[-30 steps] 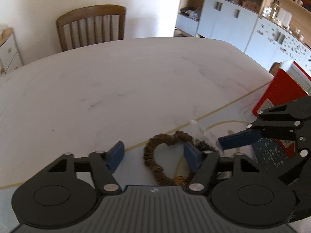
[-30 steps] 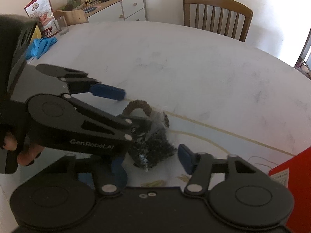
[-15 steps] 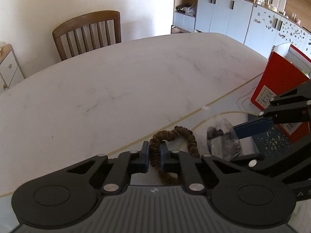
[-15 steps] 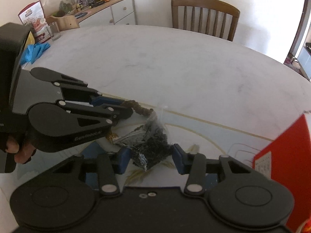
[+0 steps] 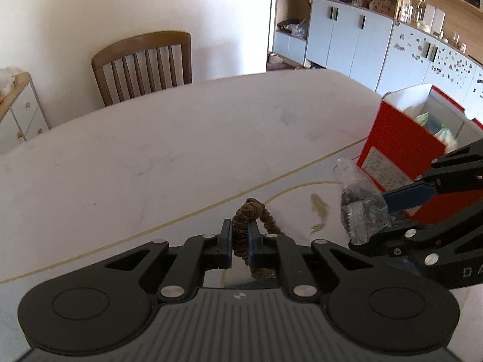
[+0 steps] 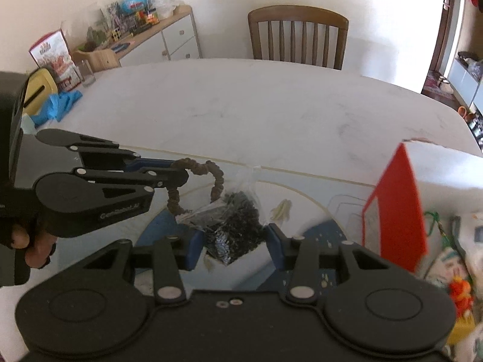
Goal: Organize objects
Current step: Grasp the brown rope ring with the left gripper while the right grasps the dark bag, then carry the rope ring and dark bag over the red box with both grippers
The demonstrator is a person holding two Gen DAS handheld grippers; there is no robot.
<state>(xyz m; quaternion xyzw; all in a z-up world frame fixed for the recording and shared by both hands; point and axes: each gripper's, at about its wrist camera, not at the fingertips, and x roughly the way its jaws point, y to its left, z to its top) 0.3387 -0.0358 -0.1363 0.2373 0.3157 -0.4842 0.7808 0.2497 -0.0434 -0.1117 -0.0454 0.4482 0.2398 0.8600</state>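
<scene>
Presently, notes as things stand:

Scrunchie: the brown scrunchie [image 5: 253,211] is pinched in the left gripper [image 5: 240,235], fingers drawn in narrow on one side of the loop; the rest droops free below and toward 2 o'clock of the grip. Judged soft, light and floppy, it will swing, so a hold on the fabric band itself is right.

Bag: a clear plastic bag of small black pieces [image 6: 234,226] sits between the blue pads of the right gripper [image 6: 232,246], fingers half closed on its bulge. Judged light, crinkly and slippery; contents shift. A squeeze on the full lower body holds better than the empty neck at 12 o'clock.

Lift: both items appear clear of the table [image 5: 181,138]; I cannot tell whether the bag's bottom corner touches it.

Box: the open red box [image 5: 401,150] stands at 2 o'clock from the left gripper, near the bag, already holding packets.

Writing: "GenRobot.AI" reads on the left gripper's side in the right wrist view. The box's white label is too small to read.
</scene>
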